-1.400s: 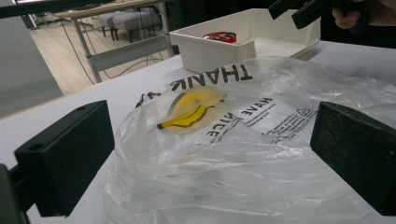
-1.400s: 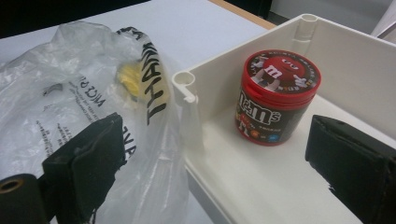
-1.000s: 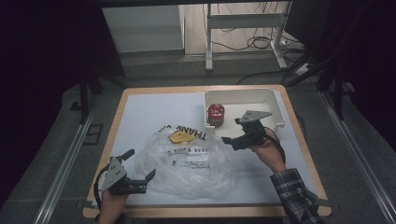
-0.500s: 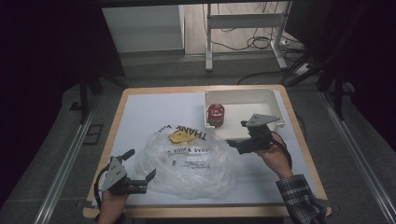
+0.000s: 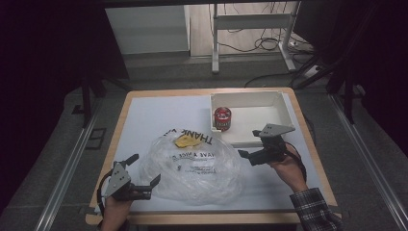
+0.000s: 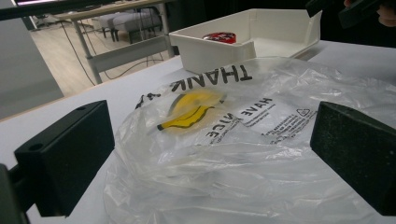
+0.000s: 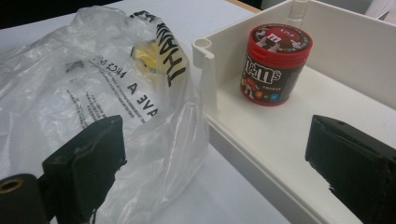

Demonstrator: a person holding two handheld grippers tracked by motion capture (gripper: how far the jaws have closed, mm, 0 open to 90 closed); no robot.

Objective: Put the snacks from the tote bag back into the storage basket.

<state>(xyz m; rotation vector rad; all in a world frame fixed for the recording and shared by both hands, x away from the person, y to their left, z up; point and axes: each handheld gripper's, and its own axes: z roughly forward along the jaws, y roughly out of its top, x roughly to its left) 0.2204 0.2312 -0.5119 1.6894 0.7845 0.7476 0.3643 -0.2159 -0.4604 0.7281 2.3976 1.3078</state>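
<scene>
bag's small print (image 5: 191, 156) unreadable, bag contents unclear

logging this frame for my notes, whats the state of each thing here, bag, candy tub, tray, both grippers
plastic bag: crumpled, lying flat on the table, held by neither gripper
candy tub: upright in the tray, red lid on
white tray: on the table, near side open, holds just the tub
left gripper: open, jaws at the bag's edge, gripping nothing
right gripper: open, beside the tray's near edge, gripping nothing

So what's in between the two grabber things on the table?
The crinkly clear plastic bag with a yellow smiley lies between the left gripper and the right gripper. The high view shows it best.
</scene>
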